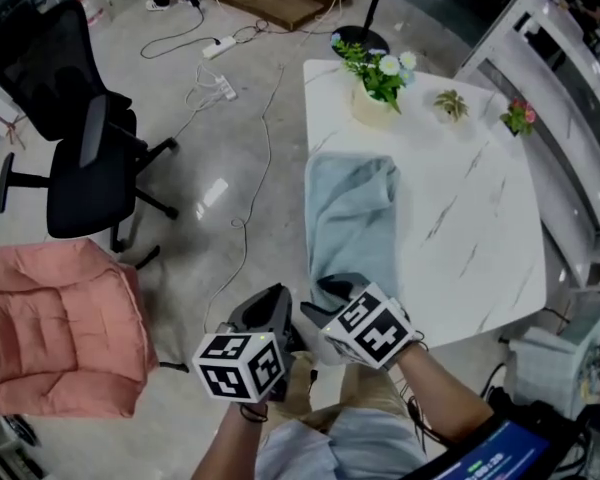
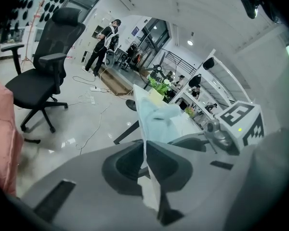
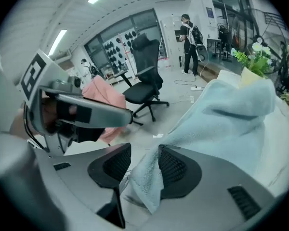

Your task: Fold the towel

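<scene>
Inside left claw (image 2: 144, 147), towel (image 2: 159, 119) edge

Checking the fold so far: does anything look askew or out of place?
Yes. The towel lies rumpled, bunched at its far end, its near end raised from the table, pinched in the left gripper; a corner hangs loose between the right gripper's parted jaws.

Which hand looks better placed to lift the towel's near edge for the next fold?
Probably the left: the left gripper is clamped on an edge of the towel, while the right gripper has its jaws apart, cloth loose between them.
</scene>
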{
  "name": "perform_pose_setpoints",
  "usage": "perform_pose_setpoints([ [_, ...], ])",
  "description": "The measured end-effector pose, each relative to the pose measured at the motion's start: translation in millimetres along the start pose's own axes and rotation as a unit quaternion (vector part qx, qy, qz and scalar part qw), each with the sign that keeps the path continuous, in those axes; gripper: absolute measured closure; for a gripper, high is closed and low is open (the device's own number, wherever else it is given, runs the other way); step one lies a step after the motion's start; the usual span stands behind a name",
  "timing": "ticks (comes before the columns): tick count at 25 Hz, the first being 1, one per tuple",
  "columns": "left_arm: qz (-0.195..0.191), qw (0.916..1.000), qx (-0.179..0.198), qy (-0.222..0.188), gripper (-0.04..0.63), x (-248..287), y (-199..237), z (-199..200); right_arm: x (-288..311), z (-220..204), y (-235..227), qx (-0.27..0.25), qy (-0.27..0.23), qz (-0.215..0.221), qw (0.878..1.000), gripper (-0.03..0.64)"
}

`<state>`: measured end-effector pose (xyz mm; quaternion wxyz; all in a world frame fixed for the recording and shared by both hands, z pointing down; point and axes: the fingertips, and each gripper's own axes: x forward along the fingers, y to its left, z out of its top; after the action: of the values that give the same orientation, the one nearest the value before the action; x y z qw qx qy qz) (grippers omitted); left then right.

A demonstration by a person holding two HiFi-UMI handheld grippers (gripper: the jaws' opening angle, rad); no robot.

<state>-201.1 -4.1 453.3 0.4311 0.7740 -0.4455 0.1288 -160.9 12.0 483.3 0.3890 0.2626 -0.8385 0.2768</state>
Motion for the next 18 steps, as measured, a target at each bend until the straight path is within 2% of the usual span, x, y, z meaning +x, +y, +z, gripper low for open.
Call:
perform_pose_setpoints([
  [3,0.004,0.9999,0.007,-0.010,0.574,2,-18,11,-35,13,-6,-0.005,-0.025,0.015,1.000,0.417],
  [6,0.002,0.9996,0.016,-0.024,0.574,6,-47,26,-78,27,-25,-0.022,-0.043,0.009,0.999,0.417],
  [10,-0.012,0.9988,0.033,-0.034,0.574,22,-88,40,-134,52,-80,-0.065,-0.070,-0.053,0.994,0.420],
  [14,-0.024,0.9989,0.031,-0.027,0.574,47,-114,30,-158,65,-132,-0.123,-0.072,-0.114,0.983,0.444],
  [16,-0.028,0.9992,0.024,-0.018,0.574,60,-119,18,-154,63,-146,-0.150,-0.063,-0.120,0.979,0.448],
  [18,-0.024,0.9996,0.012,-0.010,0.574,72,-117,7,-142,62,-152,-0.162,-0.059,-0.105,0.979,0.448],
])
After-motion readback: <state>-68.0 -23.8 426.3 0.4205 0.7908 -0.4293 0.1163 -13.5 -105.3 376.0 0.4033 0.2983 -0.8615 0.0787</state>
